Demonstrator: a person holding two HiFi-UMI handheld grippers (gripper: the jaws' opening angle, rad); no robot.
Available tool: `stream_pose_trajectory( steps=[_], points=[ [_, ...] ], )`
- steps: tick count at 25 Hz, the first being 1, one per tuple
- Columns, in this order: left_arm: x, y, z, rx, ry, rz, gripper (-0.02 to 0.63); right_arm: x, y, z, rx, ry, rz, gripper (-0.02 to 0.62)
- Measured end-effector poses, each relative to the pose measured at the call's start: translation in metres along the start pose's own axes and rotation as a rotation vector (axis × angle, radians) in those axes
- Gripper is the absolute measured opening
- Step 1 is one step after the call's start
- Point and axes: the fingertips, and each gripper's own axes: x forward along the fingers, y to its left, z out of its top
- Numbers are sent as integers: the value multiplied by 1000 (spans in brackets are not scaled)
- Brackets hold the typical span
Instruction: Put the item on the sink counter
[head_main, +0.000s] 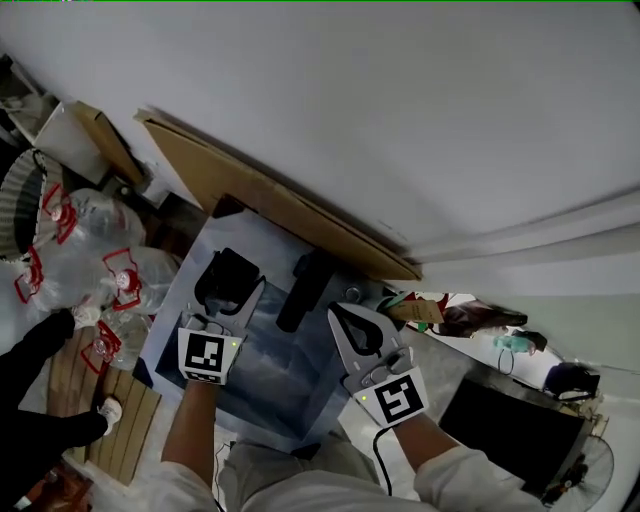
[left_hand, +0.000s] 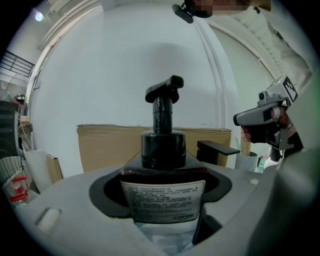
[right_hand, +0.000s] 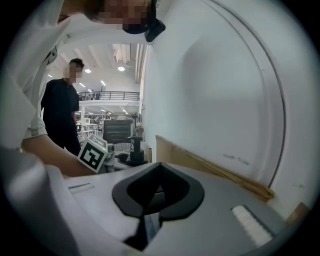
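One glossy dark pump bottle (left_hand: 162, 167) fills left gripper's (left_hand: 163, 186) grey fingers (left_hand: 60, 210).

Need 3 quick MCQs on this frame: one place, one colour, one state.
1. Where is the pump bottle?
A. Between the left gripper jaws
B. On a shelf
C. In a box

2. Colour of the pump head?
A. White
B. Black
C. Red

3. How do the right gripper jaws stand?
A. Together, empty
B. Wide apart
C. Clamped on a cup

Key: 1A, the bottle's body sits in the pad hollow; 2B, the nozzle shows black; 3A, the tips meet with nothing between them.
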Motion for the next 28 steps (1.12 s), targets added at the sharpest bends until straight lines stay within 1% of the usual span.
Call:
stream_pose_trajectory(
  steps=[9,14,23,28],
  points=[
    [39,-1,-31,-4,-2,-8,356,4,-12,-20,13,7,-16,5],
    [56,-4,-45,7,-2,-8,356,1,-17,-32,23,20,-21,5],
    [82,-1,-67,25,5,16,356,-3,-28,-50,39,48,-29,5],
    [95,-3,-77,35,16,14,356,-6,-34,-58,38,62,-30,5]
  ],
)
